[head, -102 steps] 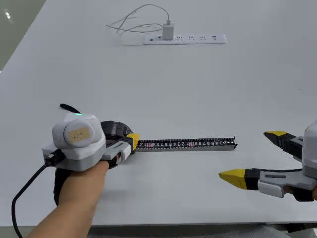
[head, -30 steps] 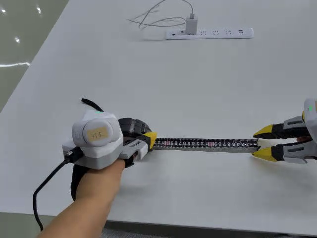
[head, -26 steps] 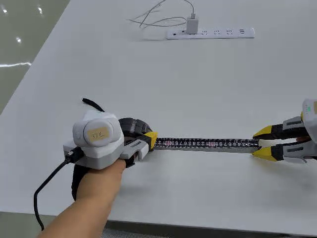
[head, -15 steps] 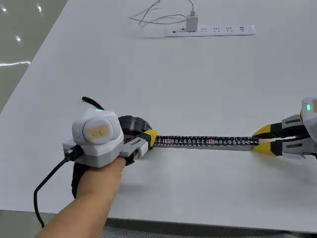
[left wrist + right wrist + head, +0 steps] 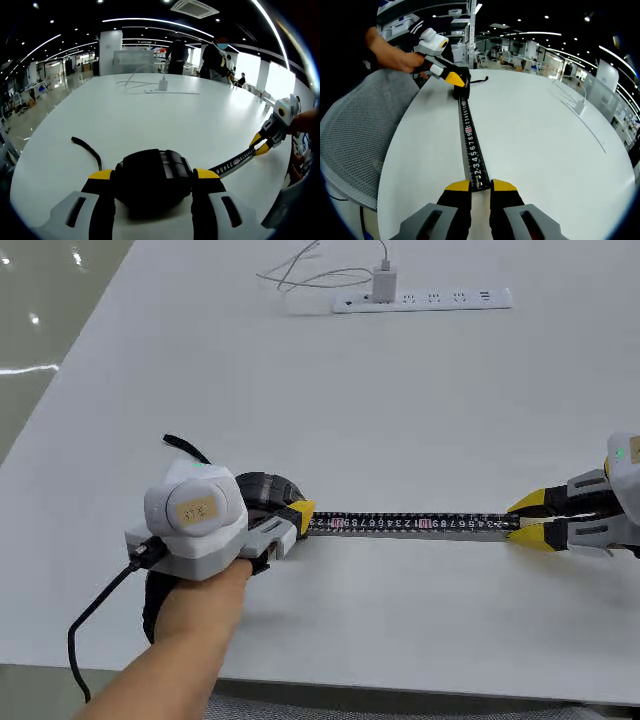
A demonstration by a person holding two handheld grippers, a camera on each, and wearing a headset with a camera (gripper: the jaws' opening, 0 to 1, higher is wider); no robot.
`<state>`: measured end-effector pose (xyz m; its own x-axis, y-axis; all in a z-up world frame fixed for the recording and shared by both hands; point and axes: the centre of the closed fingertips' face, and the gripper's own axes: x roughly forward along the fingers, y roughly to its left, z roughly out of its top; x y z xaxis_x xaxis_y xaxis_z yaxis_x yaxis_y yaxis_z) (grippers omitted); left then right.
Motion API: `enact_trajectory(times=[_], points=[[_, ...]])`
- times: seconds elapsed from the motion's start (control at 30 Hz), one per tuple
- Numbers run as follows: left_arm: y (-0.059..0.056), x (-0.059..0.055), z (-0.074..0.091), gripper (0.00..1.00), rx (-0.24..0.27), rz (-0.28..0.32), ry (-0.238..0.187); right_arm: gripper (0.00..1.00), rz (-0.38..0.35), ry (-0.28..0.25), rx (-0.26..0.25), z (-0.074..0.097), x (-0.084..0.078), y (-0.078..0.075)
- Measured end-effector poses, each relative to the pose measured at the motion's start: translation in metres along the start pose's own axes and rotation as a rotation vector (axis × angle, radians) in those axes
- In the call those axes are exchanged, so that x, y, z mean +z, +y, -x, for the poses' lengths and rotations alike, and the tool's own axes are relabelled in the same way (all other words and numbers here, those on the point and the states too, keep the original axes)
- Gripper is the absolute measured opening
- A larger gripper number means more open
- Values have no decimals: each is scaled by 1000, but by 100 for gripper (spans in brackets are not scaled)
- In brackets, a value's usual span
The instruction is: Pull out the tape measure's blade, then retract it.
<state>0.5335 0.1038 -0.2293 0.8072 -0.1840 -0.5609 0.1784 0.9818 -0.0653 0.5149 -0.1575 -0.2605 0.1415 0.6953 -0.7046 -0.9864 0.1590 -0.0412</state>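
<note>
In the head view, the left gripper (image 5: 288, 524) sits at the near left of the table (image 5: 400, 410), its jaws clamped on the two sides of the black case (image 5: 262, 494). We judge this grip is there to anchor the case, so a pull draws the blade (image 5: 410, 523) out and does not drag the whole thing along. The blade lies flat on the table, running right from the case to the right gripper (image 5: 528, 519), whose yellow tips are closed to a thin gap around the blade's end. A power strip (image 5: 420, 300) lies at the far edge, well apart from the work.

In the left gripper view, the case (image 5: 152, 167) fills the gap between the jaws, squeezed from both sides and resting on the table. Its strap (image 5: 87, 148) trails off loose to the left. The blade (image 5: 232, 162) leaves the case toward the right gripper (image 5: 261, 144), which pinches its end.

In the right gripper view, we look straight down the blade (image 5: 469, 140) to the case (image 5: 460, 92) and the left gripper (image 5: 451, 79). Here the jaws of the right gripper (image 5: 480, 186) are all but shut, with the blade's end caught between them — in line with the blade, which should keep a pull straight and free of kinks.

We judge the pull-out is well along, with retraction yet to come.
</note>
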Motion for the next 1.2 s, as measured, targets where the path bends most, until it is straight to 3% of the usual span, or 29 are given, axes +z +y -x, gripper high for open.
enact_trajectory(times=[0.97,1.2], points=[[3,1,0,54,30,52,-22,8,8,17,-29,0,0,4],[2,0,1,53,7,29,-21,9,22,22,-22,0,0,7]])
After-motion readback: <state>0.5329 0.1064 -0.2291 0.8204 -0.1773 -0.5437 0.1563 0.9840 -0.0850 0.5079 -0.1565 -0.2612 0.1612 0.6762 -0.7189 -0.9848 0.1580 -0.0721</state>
